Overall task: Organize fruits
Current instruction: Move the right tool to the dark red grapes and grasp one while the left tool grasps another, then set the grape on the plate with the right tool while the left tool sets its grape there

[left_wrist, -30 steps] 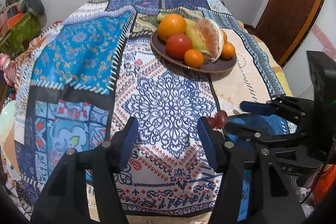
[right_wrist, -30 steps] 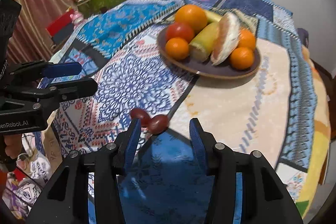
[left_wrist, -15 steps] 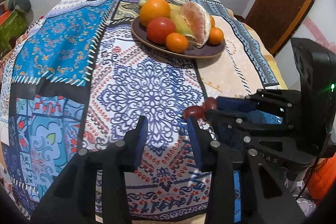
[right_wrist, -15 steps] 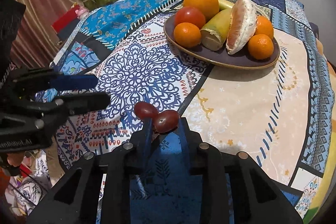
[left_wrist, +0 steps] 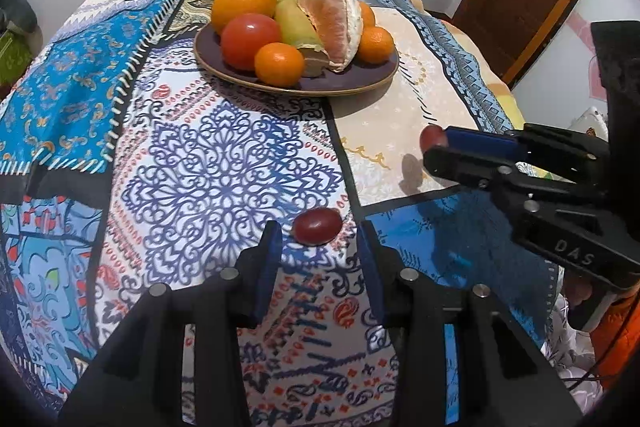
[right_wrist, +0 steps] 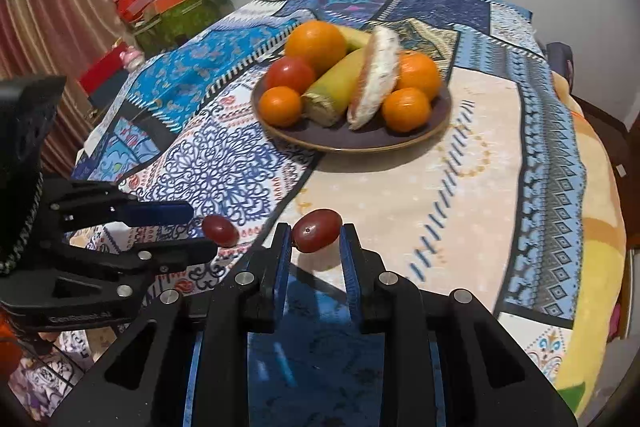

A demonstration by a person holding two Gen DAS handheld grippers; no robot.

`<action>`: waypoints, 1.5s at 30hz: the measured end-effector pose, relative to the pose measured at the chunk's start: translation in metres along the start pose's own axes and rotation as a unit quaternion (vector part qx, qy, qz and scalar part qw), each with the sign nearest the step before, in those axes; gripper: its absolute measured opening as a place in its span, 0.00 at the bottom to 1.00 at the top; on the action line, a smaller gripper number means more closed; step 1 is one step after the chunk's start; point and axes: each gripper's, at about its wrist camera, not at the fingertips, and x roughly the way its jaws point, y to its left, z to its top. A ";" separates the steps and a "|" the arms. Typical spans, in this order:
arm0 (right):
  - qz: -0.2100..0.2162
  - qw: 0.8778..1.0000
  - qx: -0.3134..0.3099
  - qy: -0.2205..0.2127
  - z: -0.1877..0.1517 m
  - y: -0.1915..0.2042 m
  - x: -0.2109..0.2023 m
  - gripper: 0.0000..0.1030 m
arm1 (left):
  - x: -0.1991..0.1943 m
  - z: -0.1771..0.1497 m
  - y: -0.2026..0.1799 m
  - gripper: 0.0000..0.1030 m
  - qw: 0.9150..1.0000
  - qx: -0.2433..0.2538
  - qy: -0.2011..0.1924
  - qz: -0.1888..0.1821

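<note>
Dark red, the grape [right_wrist: 316, 230] I hold sits pinched between the blue pads of my right hand-held gripper [right_wrist: 314, 241], lifted above the patchwork cloth [right_wrist: 500, 155] on the table. My left hand-held gripper [left_wrist: 317, 241] is spread wide, its fingers either side of the second grape [left_wrist: 318, 225], which lies on the cloth just ahead of them. Farther back stands the purple plate [left_wrist: 352, 83], carrying oranges, a tomato, bananas and a peeled citrus wedge.
</note>
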 end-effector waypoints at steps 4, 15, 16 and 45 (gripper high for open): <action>-0.005 1.000 0.006 -0.007 0.000 -0.006 -0.004 0.22 | 0.004 0.004 -0.001 0.25 1.000 0.002 -0.008 0.021; -0.009 1.000 0.012 -0.024 0.007 -0.013 -0.009 0.22 | -0.010 0.012 0.002 0.21 0.999 0.005 -0.031 0.021; -0.009 1.000 0.013 -0.026 0.008 -0.014 -0.010 0.22 | -0.013 0.014 0.002 0.21 0.999 0.005 -0.036 0.020; -0.014 0.999 0.016 -0.041 0.052 -0.037 0.021 0.22 | 0.000 0.083 -0.008 0.21 0.996 0.020 -0.087 0.007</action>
